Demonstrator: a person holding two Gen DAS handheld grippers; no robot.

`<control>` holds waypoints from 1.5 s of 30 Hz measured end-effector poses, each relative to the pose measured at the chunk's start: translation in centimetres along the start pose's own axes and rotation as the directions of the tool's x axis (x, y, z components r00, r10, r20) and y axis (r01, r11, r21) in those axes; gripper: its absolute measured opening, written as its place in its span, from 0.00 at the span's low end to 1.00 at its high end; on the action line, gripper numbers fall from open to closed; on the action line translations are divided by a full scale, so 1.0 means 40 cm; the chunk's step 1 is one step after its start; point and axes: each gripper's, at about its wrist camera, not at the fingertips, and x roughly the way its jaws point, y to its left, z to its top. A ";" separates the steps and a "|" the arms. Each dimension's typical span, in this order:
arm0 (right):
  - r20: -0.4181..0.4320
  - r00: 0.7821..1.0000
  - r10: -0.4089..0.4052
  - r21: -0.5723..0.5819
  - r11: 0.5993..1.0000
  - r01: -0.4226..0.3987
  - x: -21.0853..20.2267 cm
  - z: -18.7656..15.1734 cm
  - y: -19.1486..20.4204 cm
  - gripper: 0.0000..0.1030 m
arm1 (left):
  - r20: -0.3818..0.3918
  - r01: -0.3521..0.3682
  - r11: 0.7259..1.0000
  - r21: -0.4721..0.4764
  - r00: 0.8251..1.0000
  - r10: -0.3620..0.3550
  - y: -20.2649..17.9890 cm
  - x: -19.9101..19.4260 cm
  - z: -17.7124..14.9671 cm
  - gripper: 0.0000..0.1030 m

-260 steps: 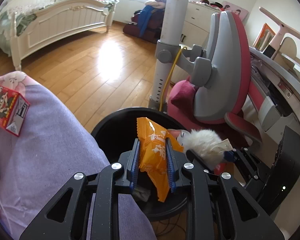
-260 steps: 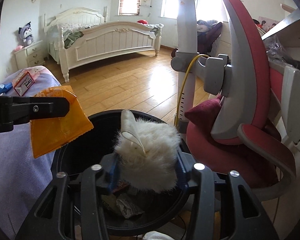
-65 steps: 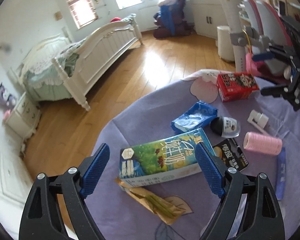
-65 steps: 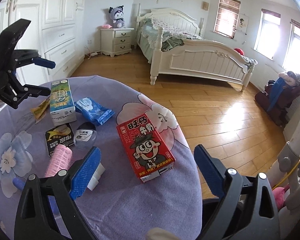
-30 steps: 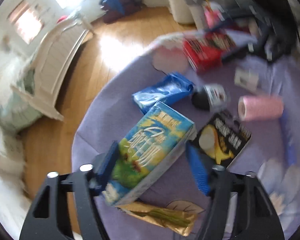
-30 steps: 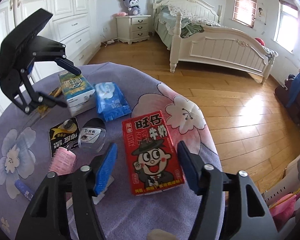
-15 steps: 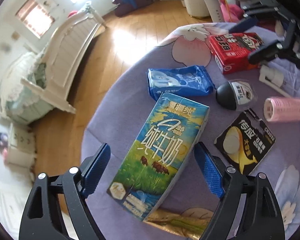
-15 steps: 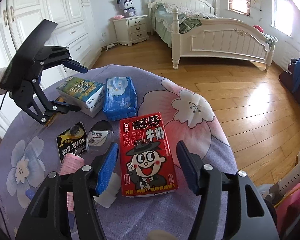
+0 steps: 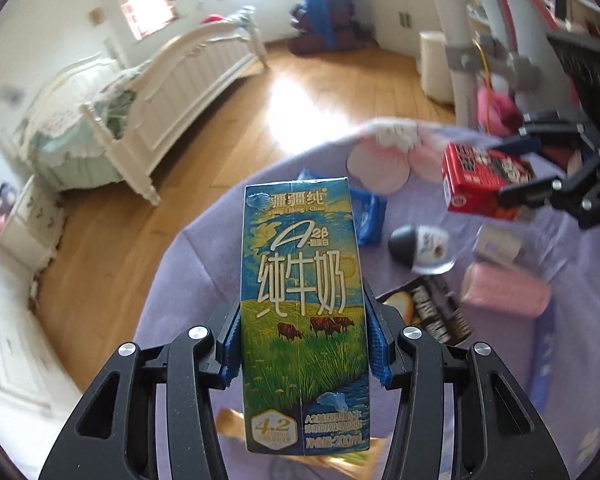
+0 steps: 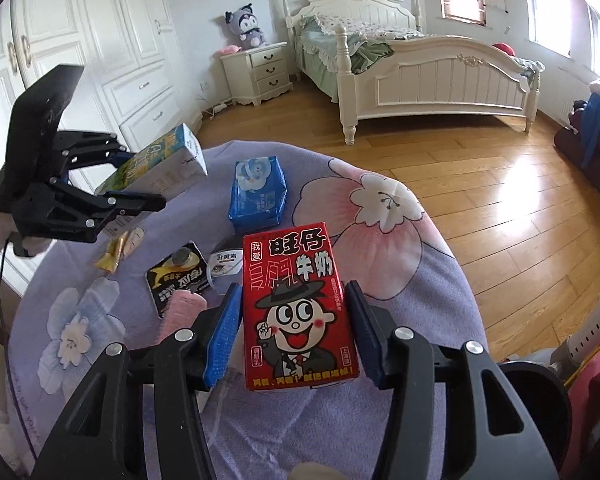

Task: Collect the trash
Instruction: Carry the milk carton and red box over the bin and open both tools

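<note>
Peeking gold wrapper (image 9: pixel 228 426) beneath milk carton (image 9: pixel 304 312)

Wipes pack (image 10: pixel 257 191) behind red carton (image 10: pixel 298 309).

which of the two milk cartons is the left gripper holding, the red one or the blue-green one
The blue-green milk carton with grazing cows, clamped in the left gripper. The red cartoon-face carton sits in the right gripper.
</note>
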 end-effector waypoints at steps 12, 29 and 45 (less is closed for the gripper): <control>0.166 0.973 -0.161 0.201 0.971 0.126 -0.176 -0.086 -0.029 0.50 | 0.158 0.097 0.948 -0.304 0.986 -0.050 -0.322 -0.119 0.033 0.48; 0.149 0.821 -0.551 0.354 0.805 0.476 -0.359 -0.337 -0.206 0.50 | 0.164 0.240 0.935 -0.261 0.966 -0.202 -0.731 -0.001 0.184 0.48; 0.050 0.804 -0.593 0.399 0.750 0.528 -0.346 -0.446 -0.297 0.50 | 0.106 0.287 0.933 -0.219 0.957 -0.269 -0.834 0.099 0.239 0.49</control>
